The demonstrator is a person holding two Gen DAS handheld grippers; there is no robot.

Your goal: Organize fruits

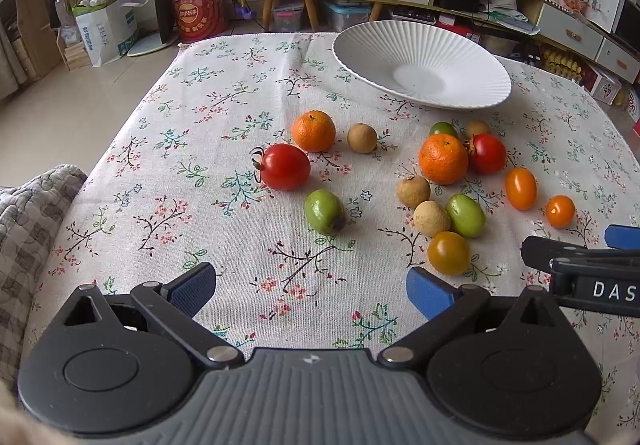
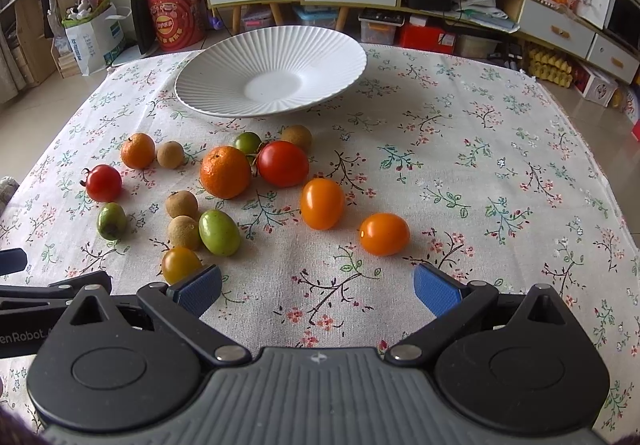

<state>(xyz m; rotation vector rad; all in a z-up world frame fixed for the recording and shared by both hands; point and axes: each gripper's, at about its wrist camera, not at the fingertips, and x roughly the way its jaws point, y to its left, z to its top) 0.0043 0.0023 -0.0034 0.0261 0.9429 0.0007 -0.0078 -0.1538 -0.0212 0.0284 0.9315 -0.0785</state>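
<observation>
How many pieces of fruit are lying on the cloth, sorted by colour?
Red: 2
Orange, rough peel: 2
Orange, smooth: 2
Green: 3
Tan-brown: 4
Yellow-green: 1
Total: 14

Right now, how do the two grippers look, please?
Both alike: the left gripper and right gripper have textured blue pads on black linkage arms with silver pivots and round black housings, on a ribbed grey body. White lettering marks their sides. No sleeves visible.
</observation>
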